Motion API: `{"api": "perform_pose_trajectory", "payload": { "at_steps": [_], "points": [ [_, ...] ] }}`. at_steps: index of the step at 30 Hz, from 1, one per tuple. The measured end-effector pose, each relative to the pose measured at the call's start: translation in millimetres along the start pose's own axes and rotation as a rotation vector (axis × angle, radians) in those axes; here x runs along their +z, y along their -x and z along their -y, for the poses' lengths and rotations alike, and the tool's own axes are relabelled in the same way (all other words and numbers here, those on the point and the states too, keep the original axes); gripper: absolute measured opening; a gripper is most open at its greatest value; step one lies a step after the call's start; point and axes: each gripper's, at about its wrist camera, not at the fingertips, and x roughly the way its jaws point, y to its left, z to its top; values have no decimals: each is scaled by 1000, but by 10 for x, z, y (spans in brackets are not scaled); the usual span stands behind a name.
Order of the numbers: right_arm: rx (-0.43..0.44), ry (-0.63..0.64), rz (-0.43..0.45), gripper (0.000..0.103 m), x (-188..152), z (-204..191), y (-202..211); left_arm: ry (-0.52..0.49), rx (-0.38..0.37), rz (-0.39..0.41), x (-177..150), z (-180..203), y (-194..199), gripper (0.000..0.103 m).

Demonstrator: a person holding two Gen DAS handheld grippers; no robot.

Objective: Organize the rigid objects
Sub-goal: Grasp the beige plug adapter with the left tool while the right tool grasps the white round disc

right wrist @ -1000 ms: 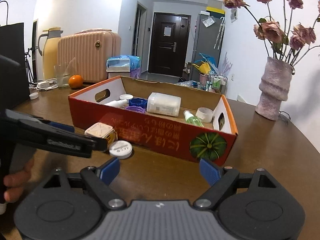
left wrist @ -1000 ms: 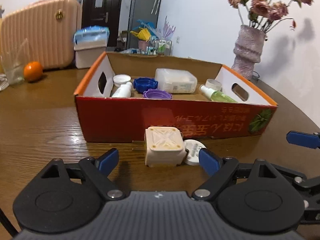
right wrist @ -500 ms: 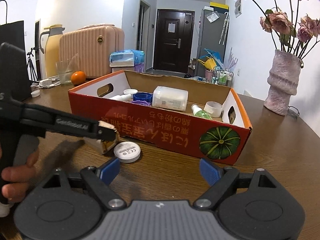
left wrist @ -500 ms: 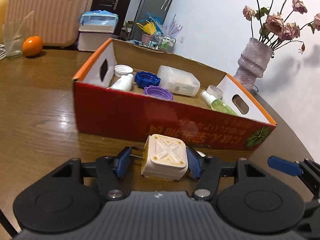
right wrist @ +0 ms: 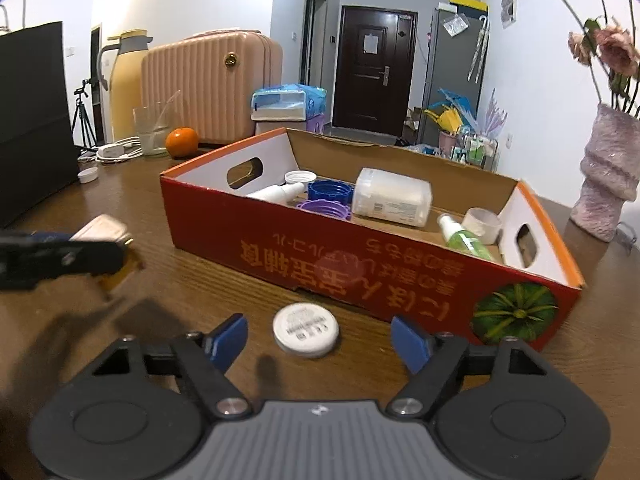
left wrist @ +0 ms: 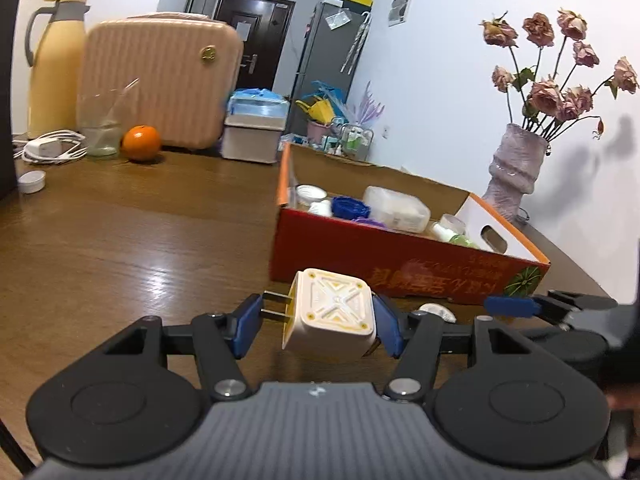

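My left gripper (left wrist: 318, 326) is shut on a cream square plug adapter (left wrist: 332, 316), held above the table in front of the red cardboard box (left wrist: 384, 264). The adapter also shows at the left of the right wrist view (right wrist: 102, 232). The box (right wrist: 320, 256) holds a white container (right wrist: 392, 198), a blue lid (right wrist: 330, 192), a purple lid (right wrist: 324, 210), a green spray bottle (right wrist: 464, 238) and white bottles. My right gripper (right wrist: 320, 338) is open, its fingers either side of a white round lid (right wrist: 306, 330) lying on the table before the box.
An orange (left wrist: 141, 143), a glass (left wrist: 103, 128), a white charger with cable (left wrist: 48, 148) and a small white cap (left wrist: 31, 181) sit at the far left. A pink suitcase (left wrist: 160, 84), yellow thermos (left wrist: 56, 64) and flower vase (left wrist: 516, 172) stand behind.
My left gripper closed on the plug adapter, lifted it and swung left away from the box. My right gripper moved forward over the white lid.
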Motion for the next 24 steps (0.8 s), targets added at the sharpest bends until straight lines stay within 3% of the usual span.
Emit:
{"api": "perform_pose_trajectory", "payload": {
  "at_steps": [4, 8, 9, 10, 16, 24],
  "points": [
    [-9, -18, -37, 60, 76, -46, -189, 8, -1, 3, -12, -83, 35, 60],
    [-19, -52, -59, 52, 60, -30, -276, 14, -14, 8, -16, -135, 40, 60],
    [-12, -71, -57, 49, 53, -9, -276, 16, -15, 2, -18, -147, 23, 60],
    [-11, -83, -57, 39, 49, 6, -266, 18, -13, -7, -25, -156, 5, 60],
    [-70, -96, -33, 39, 15, -10, -66, -16, -7, 23, -29, -74, 170, 60],
    [-153, -166, 130, 39, -158, 91, 957, -51, -17, 67, -29, 210, 690, 60]
  ]
}}
